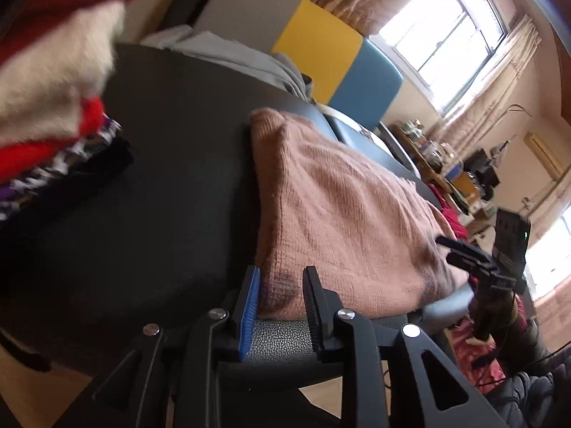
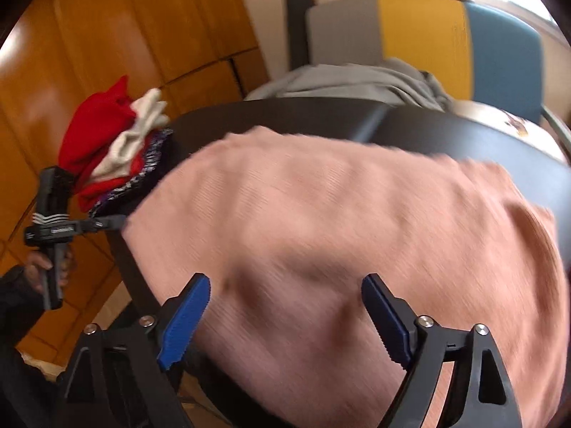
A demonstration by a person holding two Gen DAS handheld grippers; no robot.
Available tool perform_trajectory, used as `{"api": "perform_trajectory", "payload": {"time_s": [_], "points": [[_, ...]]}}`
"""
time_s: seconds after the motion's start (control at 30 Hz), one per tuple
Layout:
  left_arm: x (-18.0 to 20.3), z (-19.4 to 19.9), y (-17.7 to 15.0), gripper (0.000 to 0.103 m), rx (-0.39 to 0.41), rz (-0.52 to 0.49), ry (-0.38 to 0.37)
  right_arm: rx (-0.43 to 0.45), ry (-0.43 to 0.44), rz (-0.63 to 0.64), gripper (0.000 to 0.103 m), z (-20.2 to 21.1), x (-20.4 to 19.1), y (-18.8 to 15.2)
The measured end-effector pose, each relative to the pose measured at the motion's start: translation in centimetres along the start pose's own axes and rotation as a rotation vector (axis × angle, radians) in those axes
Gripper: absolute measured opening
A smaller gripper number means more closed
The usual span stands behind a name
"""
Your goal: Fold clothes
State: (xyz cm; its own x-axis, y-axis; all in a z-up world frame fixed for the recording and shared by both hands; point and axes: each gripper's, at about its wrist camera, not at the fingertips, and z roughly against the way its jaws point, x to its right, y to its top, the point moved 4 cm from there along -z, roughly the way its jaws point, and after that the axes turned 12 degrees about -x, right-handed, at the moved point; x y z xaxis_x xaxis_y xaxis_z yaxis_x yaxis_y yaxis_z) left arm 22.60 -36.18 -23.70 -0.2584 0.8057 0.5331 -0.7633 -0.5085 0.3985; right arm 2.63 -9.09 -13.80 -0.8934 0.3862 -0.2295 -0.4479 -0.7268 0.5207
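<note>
A folded pink knit sweater [image 1: 349, 207] lies on the black round table [image 1: 160, 178]. In the left wrist view my left gripper [image 1: 282, 269] is at the sweater's near corner. Its jaws stand a little apart, the corner lies between them, and the pads do not press on it. In the right wrist view my right gripper [image 2: 287, 299] hangs wide open just above the sweater [image 2: 339, 221], with only knit showing between its fingers. The left gripper [image 2: 114, 222] appears there at the sweater's left edge, and the right gripper [image 1: 460, 253] shows in the left wrist view at the sweater's far side.
A stack of folded red, white and purple clothes [image 2: 117, 153] sits at the table's [image 2: 321, 117] left edge. A grey garment [image 2: 357, 78] lies on a chair [image 2: 421, 42] with a grey, yellow and blue back behind the table. A wooden wardrobe stands at the left.
</note>
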Motion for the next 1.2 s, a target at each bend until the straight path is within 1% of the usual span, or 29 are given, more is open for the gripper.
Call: {"api": "perform_trajectory", "payload": {"time_s": [0.07,0.13,0.17,0.2,0.23,0.27,0.3,0.33,0.37,0.43,0.53,0.6,0.63,0.67,0.7,0.73,0.77,0.87,0.93,0.97,1.07,1.2], "points": [[-0.4,-0.5,-0.1,0.026,-0.011,-0.007,-0.026,-0.007,0.007,0.049,0.092,-0.9,-2.0,1.1],[-0.9,-0.8,0.0,0.026,-0.023,0.013,-0.095,-0.009,0.020,0.096,0.097,-2.3,-3.7,2.8],[-1.2,-0.7,0.1,0.026,-0.027,0.028,-0.132,-0.011,0.022,0.118,0.101,-3.0,-4.4,3.5],[-1.3,-0.8,0.0,0.024,-0.040,0.037,-0.163,-0.019,0.018,0.136,0.103,-3.8,-4.9,4.1],[-1.3,-0.6,-0.3,0.014,-0.052,0.030,-0.170,-0.027,0.013,0.153,0.103,-4.7,-5.3,4.7],[-1.4,-0.4,-0.7,0.005,-0.063,0.006,-0.135,-0.043,-0.005,0.166,0.103,-5.7,-5.4,5.3],[-1.4,-0.2,-1.2,0.005,-0.073,-0.021,-0.090,-0.060,-0.024,0.178,0.103,-6.7,-5.5,5.8],[-1.5,-0.3,-1.8,0.005,-0.088,-0.040,-0.062,-0.082,-0.061,0.176,0.103,-7.8,-5.1,6.0],[-1.6,-0.3,-2.3,0.005,-0.104,-0.058,-0.038,-0.096,-0.075,0.169,0.103,-8.4,-4.7,6.1],[-1.7,-0.5,-3.2,0.004,-0.124,-0.083,0.003,-0.090,-0.084,0.170,0.103,-9.3,-4.3,5.9],[-1.9,-0.5,-4.0,0.000,-0.139,-0.077,0.032,-0.086,-0.113,0.194,0.103,-9.4,-4.6,5.5],[-1.7,-0.4,-3.7,0.000,-0.139,-0.046,0.025,-0.077,-0.130,0.201,0.103,-9.3,-4.6,5.2],[-1.4,0.0,-3.7,0.000,-0.129,-0.042,0.032,-0.071,-0.140,0.204,0.103,-9.3,-4.7,5.1],[-1.0,0.7,-3.4,0.000,-0.090,-0.046,0.039,-0.067,-0.145,0.206,0.103,-9.2,-4.7,5.0],[-0.5,1.2,-2.7,0.002,-0.049,-0.039,0.007,-0.065,-0.145,0.205,0.103,-9.1,-4.7,4.9],[-0.1,1.9,-1.9,0.010,-0.009,-0.034,-0.047,-0.064,-0.145,0.203,0.103,-9.1,-4.7,4.8],[0.3,2.7,-0.8,0.020,0.039,-0.033,-0.082,-0.061,-0.143,0.202,0.103,-9.0,-4.6,4.7],[1.4,2.5,3.1,0.025,0.095,-0.080,-0.028,-0.057,-0.141,0.203,0.103,-8.9,-4.5,4.9],[2.2,1.1,5.6,0.025,0.080,-0.129,0.041,-0.054,-0.139,0.203,0.103,-8.7,-4.5,4.9],[2.6,0.0,6.8,0.025,0.063,-0.146,0.056,-0.052,-0.138,0.202,0.103,-8.8,-4.5,4.9],[3.5,-3.3,10.3,0.026,0.000,-0.187,0.085,-0.043,-0.127,0.199,0.103,-8.6,-4.5,4.9],[2.5,-6.8,13.4,0.026,-0.062,-0.160,0.088,-0.026,-0.091,0.186,0.103,-8.5,-4.3,5.0]]}}
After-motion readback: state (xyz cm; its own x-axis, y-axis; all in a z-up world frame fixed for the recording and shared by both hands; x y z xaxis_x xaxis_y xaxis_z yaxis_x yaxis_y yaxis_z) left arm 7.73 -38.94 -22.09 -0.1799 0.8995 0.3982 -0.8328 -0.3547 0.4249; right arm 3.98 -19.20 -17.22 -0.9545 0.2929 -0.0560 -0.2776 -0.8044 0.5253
